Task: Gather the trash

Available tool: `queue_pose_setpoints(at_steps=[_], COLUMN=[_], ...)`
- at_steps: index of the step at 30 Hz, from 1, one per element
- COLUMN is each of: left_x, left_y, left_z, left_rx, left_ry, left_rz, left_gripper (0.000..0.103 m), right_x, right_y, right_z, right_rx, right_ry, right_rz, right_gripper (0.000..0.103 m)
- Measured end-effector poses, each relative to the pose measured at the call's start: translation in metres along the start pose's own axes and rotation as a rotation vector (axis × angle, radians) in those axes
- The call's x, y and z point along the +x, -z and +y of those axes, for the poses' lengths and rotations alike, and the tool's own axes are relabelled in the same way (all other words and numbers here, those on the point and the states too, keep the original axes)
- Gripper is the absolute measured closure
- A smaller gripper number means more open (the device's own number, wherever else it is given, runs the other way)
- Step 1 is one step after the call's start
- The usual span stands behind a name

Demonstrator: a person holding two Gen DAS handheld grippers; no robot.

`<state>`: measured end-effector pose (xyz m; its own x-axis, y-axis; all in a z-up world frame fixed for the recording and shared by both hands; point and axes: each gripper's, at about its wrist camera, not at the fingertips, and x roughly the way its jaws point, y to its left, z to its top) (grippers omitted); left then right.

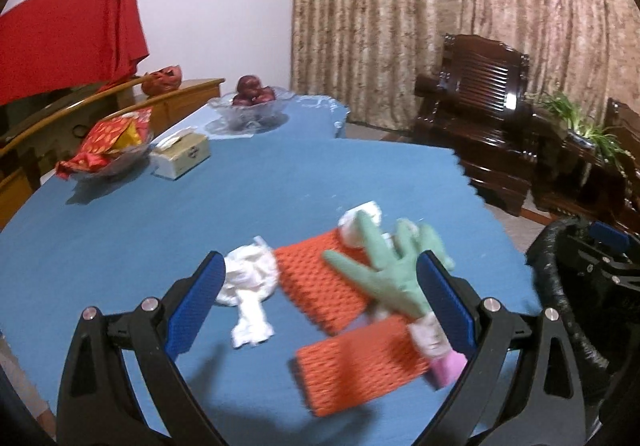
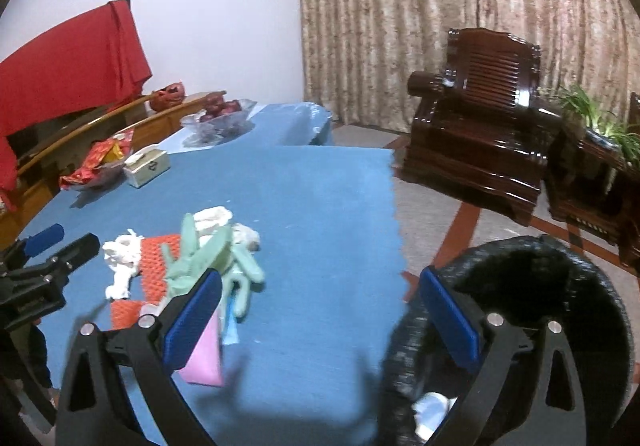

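— Trash [image 1: 320, 286] lies between and just beyond the left gripper [image 1: 320, 294], whose jaws gape wide, empty; orange netting [image 1: 316, 278], a green glove [image 1: 384, 270], white tissue wads [image 1: 250, 274].

— Right gripper [image 2: 320, 310]?

— Spread wide too, holding nothing; the black bin [image 2: 520, 286] beside its right finger holds a few scraps, so most seems left.

— Obstacles?

— None near; tissue box [image 1: 182, 155] and fruit bowl [image 1: 250, 107] sit far ahead.

Trash cluster near front of bench [image 1: 120, 213]: crumpled tissue [image 1: 248, 278] at left, two foam nets [image 1: 320, 286] in middle, glove [image 1: 384, 270] lying across the nets. Bin [image 2: 520, 326] on floor off bench's right edge — some trash inside. Tissue box [image 1: 182, 155] and fruit bowl [image 1: 252, 109] at far left, armchair [image 1: 480, 117] beyond right.
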<state>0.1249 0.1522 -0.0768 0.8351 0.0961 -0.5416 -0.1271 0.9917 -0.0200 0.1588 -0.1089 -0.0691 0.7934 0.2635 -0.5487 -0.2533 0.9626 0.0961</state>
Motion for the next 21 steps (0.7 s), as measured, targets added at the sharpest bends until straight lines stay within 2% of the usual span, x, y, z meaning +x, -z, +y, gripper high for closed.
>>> queue_pose_setpoints(at_steps=[12,21], left_x=[0.017,0.020], left_y=[0.022,0.030], left_z=[0.044,0.060], left_rx=[-0.025,-0.043], left_ry=[-0.062,-0.089], left_rz=[0.058,0.074], left_gripper=[0.010,0.010], right_x=[0.041,0.066], right_y=[0.013,0.026], right_z=[0.067,0.103], right_rx=[-0.077,-0.131], right_ry=[-0.118,-0.173], right_rz=[0.081,0.138], right_gripper=[0.028,0.052])
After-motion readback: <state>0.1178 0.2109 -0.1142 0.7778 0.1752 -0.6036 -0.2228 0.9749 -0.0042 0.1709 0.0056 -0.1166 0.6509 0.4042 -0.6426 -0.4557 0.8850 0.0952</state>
